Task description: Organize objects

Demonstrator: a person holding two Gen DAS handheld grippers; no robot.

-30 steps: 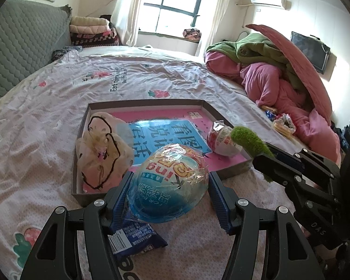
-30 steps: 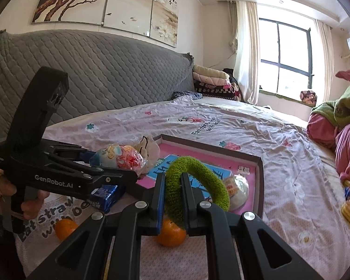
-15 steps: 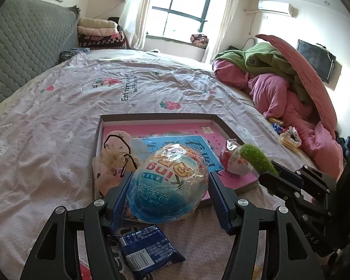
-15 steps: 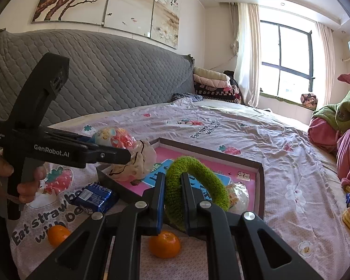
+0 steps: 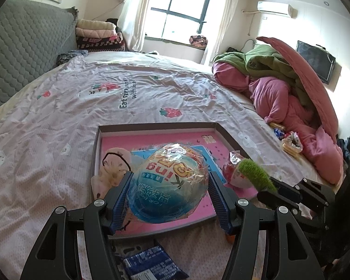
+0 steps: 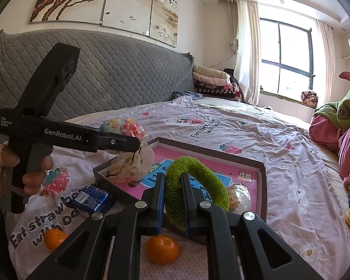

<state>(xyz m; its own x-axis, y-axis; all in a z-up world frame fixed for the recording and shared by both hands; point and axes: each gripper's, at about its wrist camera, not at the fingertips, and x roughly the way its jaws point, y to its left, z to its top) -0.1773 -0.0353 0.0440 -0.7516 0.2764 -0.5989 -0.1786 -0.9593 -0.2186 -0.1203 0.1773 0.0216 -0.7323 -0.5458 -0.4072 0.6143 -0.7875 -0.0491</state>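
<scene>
- We carry the wrapped egg (image 5: 168,184), pinched in the left gripper (image 5: 168,200), forward over the tray (image 5: 156,126); a second ago it hung short of the rim.
- Our right gripper (image 6: 172,200), at three o'clock, stays clamped on the green ring (image 6: 198,177).
- Release looks next.

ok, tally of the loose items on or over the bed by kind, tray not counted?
Wrapped domes: 2
Oranges: 2
Blue packets: 1
Green rings: 1
Drawstring pouches: 1
Total: 7
</scene>
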